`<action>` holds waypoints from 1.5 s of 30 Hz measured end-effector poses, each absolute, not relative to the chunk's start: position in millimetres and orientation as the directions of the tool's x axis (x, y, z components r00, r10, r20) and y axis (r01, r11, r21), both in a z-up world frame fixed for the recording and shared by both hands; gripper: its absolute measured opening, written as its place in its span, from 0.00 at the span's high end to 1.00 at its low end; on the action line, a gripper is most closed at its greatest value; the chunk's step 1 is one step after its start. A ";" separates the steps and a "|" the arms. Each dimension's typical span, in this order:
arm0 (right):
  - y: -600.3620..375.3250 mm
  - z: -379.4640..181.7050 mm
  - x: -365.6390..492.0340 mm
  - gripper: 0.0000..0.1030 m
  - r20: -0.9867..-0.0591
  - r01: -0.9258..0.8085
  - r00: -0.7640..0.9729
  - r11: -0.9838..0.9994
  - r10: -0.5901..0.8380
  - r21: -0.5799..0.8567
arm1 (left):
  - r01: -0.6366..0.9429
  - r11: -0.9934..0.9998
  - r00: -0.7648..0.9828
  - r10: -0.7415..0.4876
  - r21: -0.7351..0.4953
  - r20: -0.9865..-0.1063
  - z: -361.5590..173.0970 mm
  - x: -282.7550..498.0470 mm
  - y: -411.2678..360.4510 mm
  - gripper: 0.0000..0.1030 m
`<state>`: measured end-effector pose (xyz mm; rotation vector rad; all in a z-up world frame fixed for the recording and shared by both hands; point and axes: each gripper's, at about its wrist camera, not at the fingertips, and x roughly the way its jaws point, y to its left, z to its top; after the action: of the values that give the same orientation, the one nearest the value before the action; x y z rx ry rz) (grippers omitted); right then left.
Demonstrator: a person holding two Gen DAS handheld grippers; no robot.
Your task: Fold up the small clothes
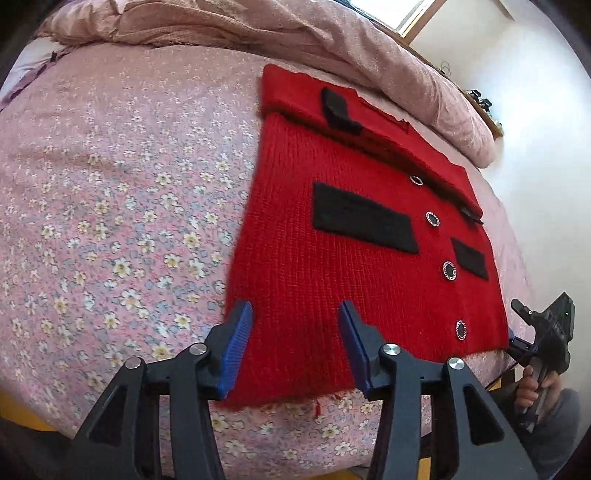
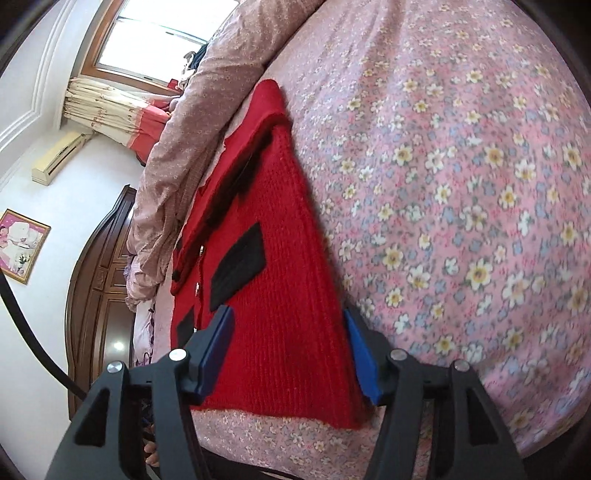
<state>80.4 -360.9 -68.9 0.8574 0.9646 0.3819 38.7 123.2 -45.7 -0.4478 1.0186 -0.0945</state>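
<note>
A small red knitted cardigan (image 1: 332,236) with black pocket patches and round dark buttons lies flat on the flowered bed sheet (image 1: 110,221), sleeves folded across its top. My left gripper (image 1: 295,314) is open, its blue fingers straddling the near left corner of the hem. The right gripper (image 1: 543,332) shows at the hem's right corner, held by a hand. In the right wrist view the cardigan (image 2: 273,295) runs away from my open right gripper (image 2: 288,321), whose blue fingers straddle its near corner.
A crumpled pink duvet (image 1: 295,33) lies along the far side of the bed. A dark wooden headboard (image 2: 103,280), a white wall with a framed picture (image 2: 22,245), a window and curtains show at the left in the right wrist view.
</note>
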 end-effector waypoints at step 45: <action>-343.4 -93.1 68.6 0.62 -0.470 0.121 0.532 0.487 0.704 0.865 | -0.178 0.655 0.540 -0.559 -0.734 -0.629 -64.4 29.4 137.5 0.24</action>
<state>68.6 -343.4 -93.1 1.0237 0.9687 0.4316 29.4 137.5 -64.4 -0.8574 1.0014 -0.2627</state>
